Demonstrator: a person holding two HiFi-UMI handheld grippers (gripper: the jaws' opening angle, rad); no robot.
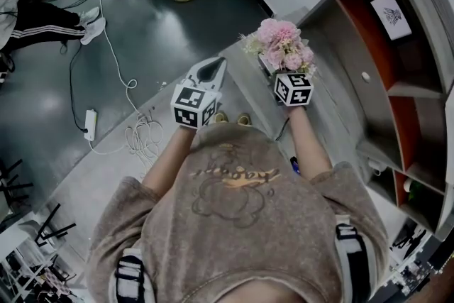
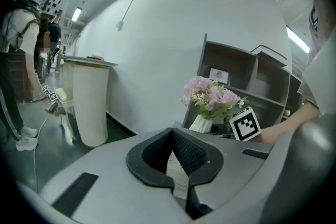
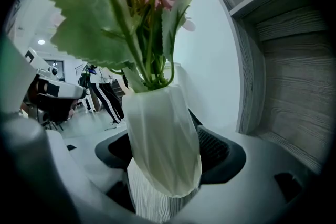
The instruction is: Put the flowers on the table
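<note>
Flowers (image 1: 284, 46) in white vase (image 3: 163, 139) | clamped between jaws of right tool (image 3: 169, 150)

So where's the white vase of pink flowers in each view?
Head view: upper centre-right, white faceted vase of pink flowers.
Left gripper view: right of centre, beyond the jaws.
Right gripper view: centre, between the jaws.
Shared landmark: grey wooden shelf unit, right side in all three.

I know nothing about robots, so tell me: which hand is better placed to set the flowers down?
Right. The right tool is clamped on the white vase of pink flowers, over the grey table. The left tool is shut, empty and off to the side.
</note>
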